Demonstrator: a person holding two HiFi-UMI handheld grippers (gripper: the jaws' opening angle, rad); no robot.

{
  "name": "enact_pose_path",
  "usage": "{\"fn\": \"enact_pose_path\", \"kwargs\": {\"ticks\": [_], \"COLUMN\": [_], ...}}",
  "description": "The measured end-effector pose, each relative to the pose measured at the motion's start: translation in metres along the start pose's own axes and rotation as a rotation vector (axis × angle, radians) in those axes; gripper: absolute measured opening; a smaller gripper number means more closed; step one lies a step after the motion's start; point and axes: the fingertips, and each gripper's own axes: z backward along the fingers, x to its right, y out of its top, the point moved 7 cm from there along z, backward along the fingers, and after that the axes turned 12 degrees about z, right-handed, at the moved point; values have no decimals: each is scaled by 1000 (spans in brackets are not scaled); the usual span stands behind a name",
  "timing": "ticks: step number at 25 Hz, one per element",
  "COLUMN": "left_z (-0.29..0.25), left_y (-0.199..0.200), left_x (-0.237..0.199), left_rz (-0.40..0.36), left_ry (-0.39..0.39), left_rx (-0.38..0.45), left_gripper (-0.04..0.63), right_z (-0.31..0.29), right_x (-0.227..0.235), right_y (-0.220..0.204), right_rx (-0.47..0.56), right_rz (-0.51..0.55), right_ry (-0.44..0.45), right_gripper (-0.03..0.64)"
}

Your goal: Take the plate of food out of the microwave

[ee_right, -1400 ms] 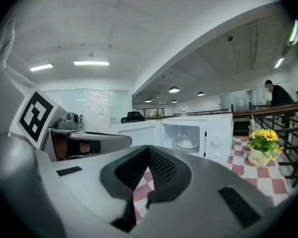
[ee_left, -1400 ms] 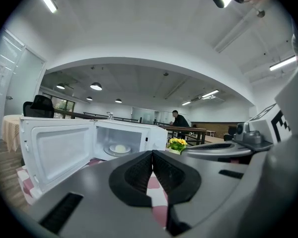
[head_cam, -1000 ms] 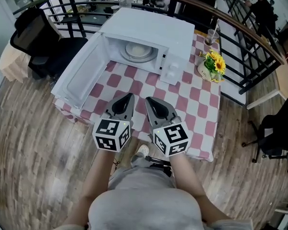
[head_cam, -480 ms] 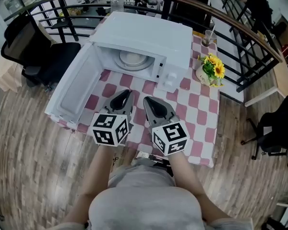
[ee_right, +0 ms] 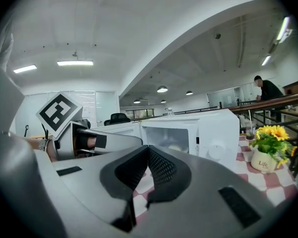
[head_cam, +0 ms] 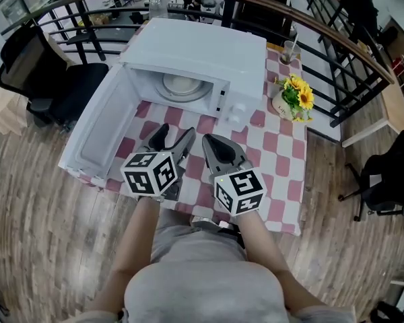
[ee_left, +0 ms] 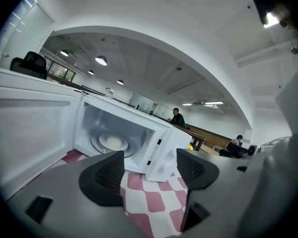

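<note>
A white microwave [head_cam: 202,52] stands on the checked table with its door [head_cam: 104,130] swung open to the left. Inside it, on the turntable, sits a white plate of pale food [head_cam: 182,84], also in the left gripper view as the plate [ee_left: 112,143]. My left gripper [head_cam: 173,138] hovers over the table in front of the cavity; its jaws are opening, with nothing between them [ee_left: 151,172]. My right gripper [head_cam: 212,145] is beside it, shut and empty [ee_right: 148,165]. Both are short of the microwave [ee_right: 188,133].
A pot of yellow flowers [head_cam: 295,94] and a glass with a straw [head_cam: 287,51] stand right of the microwave. A curved railing [head_cam: 337,42] runs behind the table, a black chair [head_cam: 47,66] stands at the left, and people are in the background.
The left gripper's jaws have gone from shut to spread apart. Both grippers have edged a little nearer the microwave; the right one stays shut.
</note>
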Motion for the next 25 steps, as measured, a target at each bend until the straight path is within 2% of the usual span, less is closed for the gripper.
{"fn": "enact_pose_path", "kwargs": {"ticks": [2, 5, 7, 11, 17, 21, 25], "left_z": [-4, -13, -18, -28, -50, -65, -83], "left_y": [0, -1, -1, 2, 6, 6, 0], "left_x": [-3, -10, -17, -33, -57, -76, -93], "left_rz": [26, 125, 164, 231, 336, 453, 557], "left_ry": [-7, -50, -58, -53, -40, -28, -36], "left_rx": [-10, -35, -47, -25, -8, -6, -52], "left_gripper": [339, 387, 397, 396, 349, 347, 347], "right_z": [-3, -6, -9, -17, -34, -44, -53], "right_x": [1, 5, 7, 12, 13, 15, 16], "right_y": [-1, -4, -5, -5, -9, -13, -18], "right_rx": [-3, -15, -19, -18, -32, -49, -69], "right_rz": [-1, -11, -17, -24, -22, -12, -7], "right_ry": [-6, -21, -31, -45, -54, -58, -60], "right_gripper": [25, 25, 25, 25, 25, 25, 25]}}
